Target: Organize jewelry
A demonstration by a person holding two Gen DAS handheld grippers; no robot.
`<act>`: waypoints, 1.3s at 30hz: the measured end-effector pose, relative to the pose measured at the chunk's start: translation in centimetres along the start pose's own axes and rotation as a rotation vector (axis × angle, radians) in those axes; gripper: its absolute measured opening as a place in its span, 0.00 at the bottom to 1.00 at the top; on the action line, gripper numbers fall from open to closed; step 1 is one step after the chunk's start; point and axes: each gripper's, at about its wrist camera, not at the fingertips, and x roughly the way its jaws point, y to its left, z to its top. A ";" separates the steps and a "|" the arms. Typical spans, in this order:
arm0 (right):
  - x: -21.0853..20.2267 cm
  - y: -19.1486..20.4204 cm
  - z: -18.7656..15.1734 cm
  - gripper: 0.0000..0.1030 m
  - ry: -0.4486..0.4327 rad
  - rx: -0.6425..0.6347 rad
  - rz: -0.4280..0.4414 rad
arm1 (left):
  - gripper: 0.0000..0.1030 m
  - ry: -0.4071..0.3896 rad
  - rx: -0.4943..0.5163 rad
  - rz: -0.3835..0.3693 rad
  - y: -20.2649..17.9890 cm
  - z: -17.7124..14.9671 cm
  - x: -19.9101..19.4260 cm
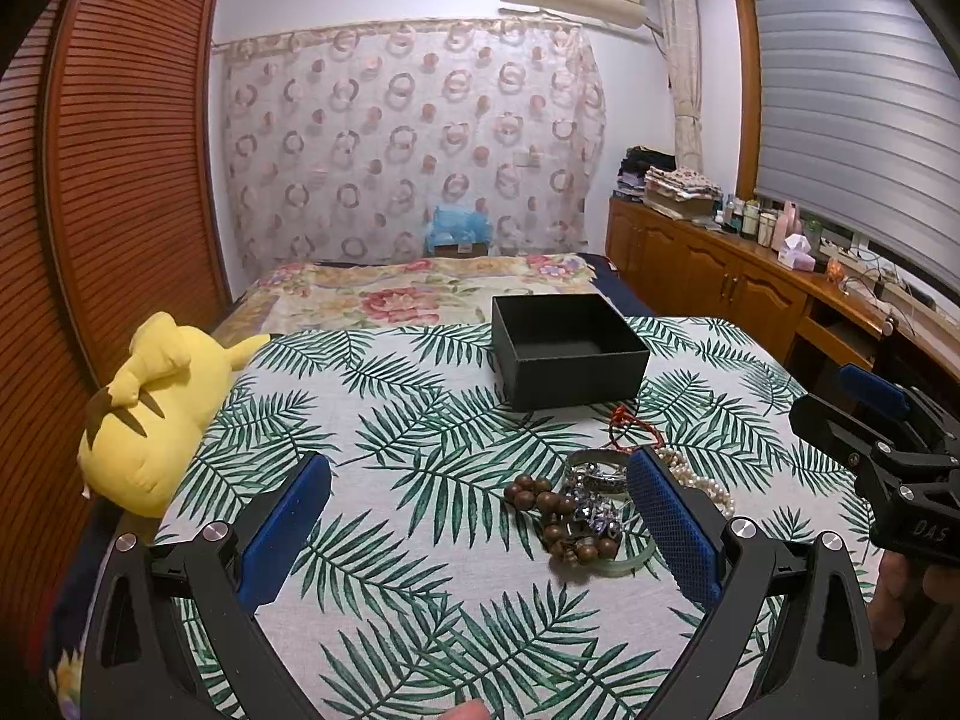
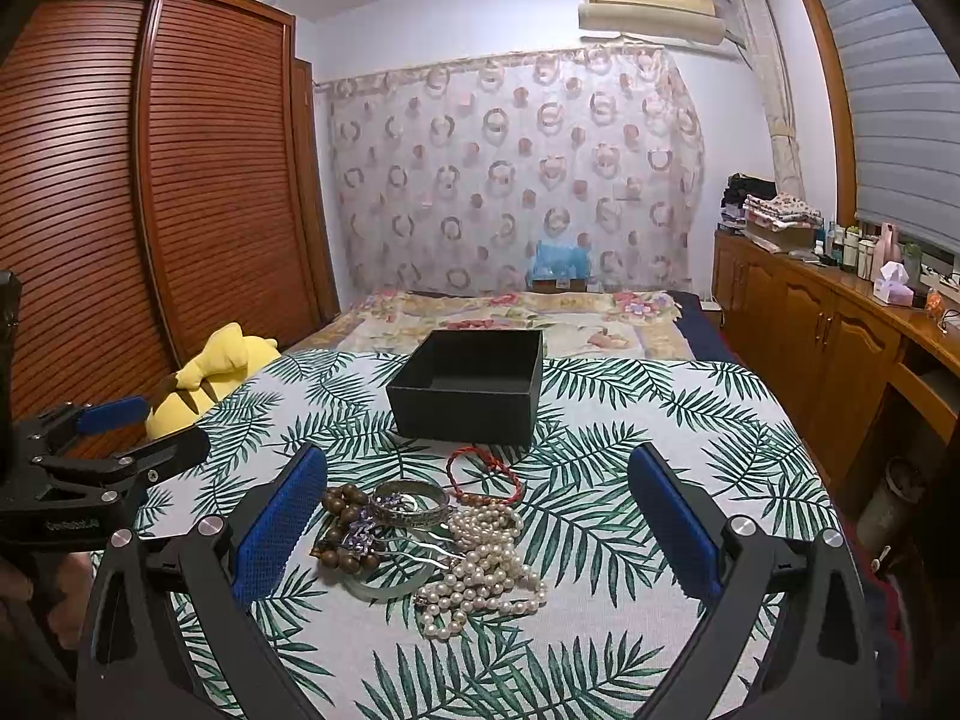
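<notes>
Both grippers hover above the leaf-print cloth, spread wide and empty. The left gripper has its jaws apart; so does the right gripper.

The jewelry lies in one heap just in front of the open black box, on the side nearer the grippers. Nearest the box is the red cord. In front of it lie the silver bangle, the wood beads and the pearls.

The heap sits between the right gripper's jaws, toward its left finger. For the left gripper, it lies against the right finger. The right gripper is judged better centred. The pearls run roughly toward the box, along the fingers' line, so a straight descent should straddle them.
</notes>
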 end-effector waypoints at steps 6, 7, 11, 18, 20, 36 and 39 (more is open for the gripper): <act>-0.1 0.0 0.0 0.98 -0.002 0.001 0.000 | 0.93 -0.001 -0.001 0.000 0.7 0.6 -0.3; 0.0 0.0 0.0 0.98 -0.001 0.000 0.000 | 0.93 -0.002 -0.001 0.000 0.7 0.6 -0.3; -0.1 0.0 0.0 0.98 -0.002 0.000 0.001 | 0.93 -0.002 0.000 0.000 0.7 0.6 -0.3; 0.2 -0.1 -0.5 0.98 -0.004 0.002 0.001 | 0.93 -0.002 0.000 0.000 1.1 0.8 -0.6; 0.2 -0.1 -0.6 0.98 -0.004 0.001 0.002 | 0.93 -0.002 0.000 0.000 1.1 0.8 -0.6; 0.1 -0.3 -0.4 0.98 -0.008 0.002 0.003 | 0.93 -0.002 0.001 -0.001 0.8 0.7 -1.0; 0.1 -0.3 -0.4 0.98 -0.009 0.000 0.006 | 0.93 -0.002 0.002 -0.001 0.9 0.7 -1.0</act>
